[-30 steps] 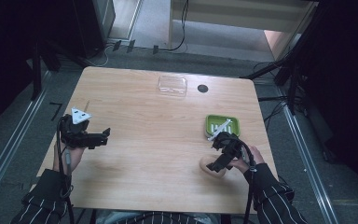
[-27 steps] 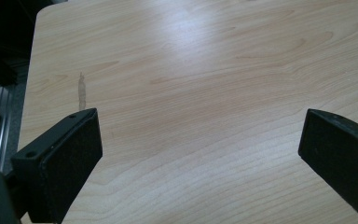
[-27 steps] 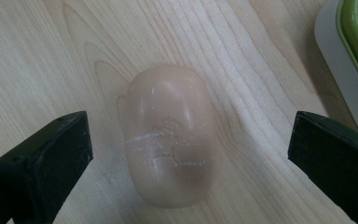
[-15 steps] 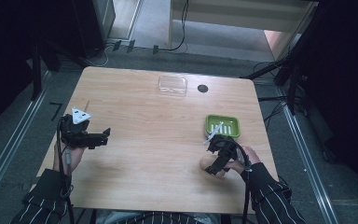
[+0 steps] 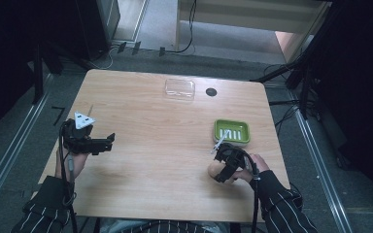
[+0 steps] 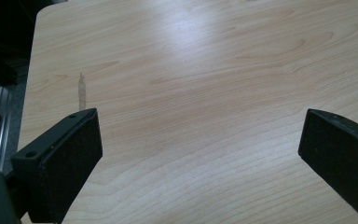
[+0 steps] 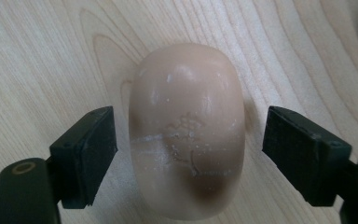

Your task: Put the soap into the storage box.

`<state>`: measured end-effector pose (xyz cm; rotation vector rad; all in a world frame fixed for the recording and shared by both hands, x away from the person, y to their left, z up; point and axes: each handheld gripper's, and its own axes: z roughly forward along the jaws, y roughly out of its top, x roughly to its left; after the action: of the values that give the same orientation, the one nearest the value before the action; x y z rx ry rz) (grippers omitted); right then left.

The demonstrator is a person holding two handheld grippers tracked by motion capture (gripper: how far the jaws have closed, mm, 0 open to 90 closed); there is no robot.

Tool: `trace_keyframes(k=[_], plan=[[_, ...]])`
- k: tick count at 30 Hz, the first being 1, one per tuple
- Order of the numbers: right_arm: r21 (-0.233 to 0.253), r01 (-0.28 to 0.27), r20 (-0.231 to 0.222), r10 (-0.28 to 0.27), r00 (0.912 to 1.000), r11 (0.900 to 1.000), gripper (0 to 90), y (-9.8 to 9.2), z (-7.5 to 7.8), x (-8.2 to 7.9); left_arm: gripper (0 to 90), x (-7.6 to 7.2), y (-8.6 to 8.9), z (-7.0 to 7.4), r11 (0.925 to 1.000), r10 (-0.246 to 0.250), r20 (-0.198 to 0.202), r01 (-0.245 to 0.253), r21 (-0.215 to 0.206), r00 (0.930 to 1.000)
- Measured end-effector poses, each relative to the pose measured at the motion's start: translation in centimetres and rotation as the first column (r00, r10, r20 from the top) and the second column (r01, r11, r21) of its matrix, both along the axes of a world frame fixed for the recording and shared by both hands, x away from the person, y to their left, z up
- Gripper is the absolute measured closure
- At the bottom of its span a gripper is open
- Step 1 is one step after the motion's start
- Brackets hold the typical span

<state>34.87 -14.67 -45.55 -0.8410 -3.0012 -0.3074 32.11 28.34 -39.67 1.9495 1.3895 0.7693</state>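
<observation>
A beige oval soap bar (image 7: 186,130) lies flat on the wooden table, and its end peeks out beside the gripper in the high view (image 5: 215,169). My right gripper (image 7: 186,156) is lowered over it, open, one jaw on each side with small gaps, not touching. A green soap dish (image 5: 231,131) sits just beyond it, empty. My left gripper (image 5: 108,141) hovers at the table's left side, open, with only bare wood between its jaws (image 6: 200,149).
A clear plastic lid or tray (image 5: 179,89) and a small black round hole (image 5: 211,91) are at the far edge of the table (image 5: 150,126). Metal rails run along the floor on both sides.
My right gripper has come down and slightly nearer the front edge, so that it now straddles the soap. The left gripper has stayed put.
</observation>
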Motion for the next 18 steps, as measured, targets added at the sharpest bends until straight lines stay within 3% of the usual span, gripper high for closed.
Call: trace_keyframes(k=[6,18], plan=[[-0.002,-0.003,-0.001,0.003,1.0,1.0,26.2,0.13,-0.21,-0.01,0.0,0.03,0.0,-0.02,1.0,-0.002,-0.001,0.002,0.002,1.0],[-0.011,-0.001,-0.02,0.0,0.9998,1.0,28.0,0.01,-1.0,0.13,0.0,0.0,-0.01,-0.01,1.0,0.0,-0.001,0.0,0.001,1.0]])
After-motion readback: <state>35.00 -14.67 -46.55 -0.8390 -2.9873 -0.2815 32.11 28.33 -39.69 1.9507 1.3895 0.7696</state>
